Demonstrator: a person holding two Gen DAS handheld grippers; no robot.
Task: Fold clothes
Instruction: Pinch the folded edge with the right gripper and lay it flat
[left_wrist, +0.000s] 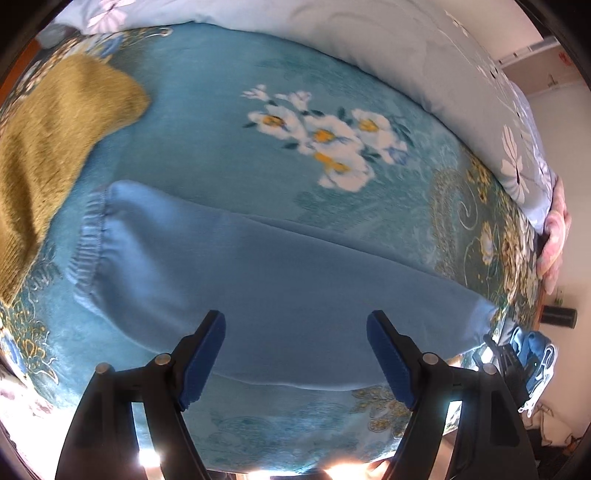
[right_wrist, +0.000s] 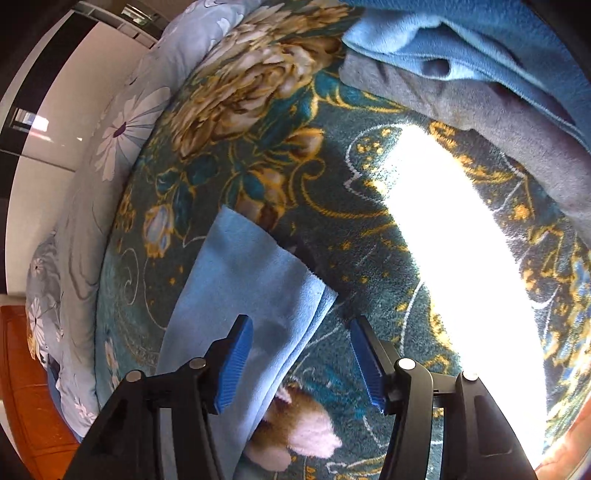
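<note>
A light blue garment (left_wrist: 258, 280) lies flat across the floral blanket (left_wrist: 207, 122), its ribbed cuff (left_wrist: 88, 247) at the left. My left gripper (left_wrist: 295, 325) is open and empty just above its near edge. In the right wrist view the garment's other end (right_wrist: 251, 280) lies on the blanket (right_wrist: 332, 184). My right gripper (right_wrist: 301, 328) is open and empty, its left finger over the cloth and its right finger over the bare blanket.
An olive knitted garment (left_wrist: 55, 147) lies at the far left. A pale floral quilt (left_wrist: 424, 55) is bunched along the back. A blue and grey pile of cloth (right_wrist: 480, 66) lies at the upper right. A bright sun patch (right_wrist: 461, 258) crosses the blanket.
</note>
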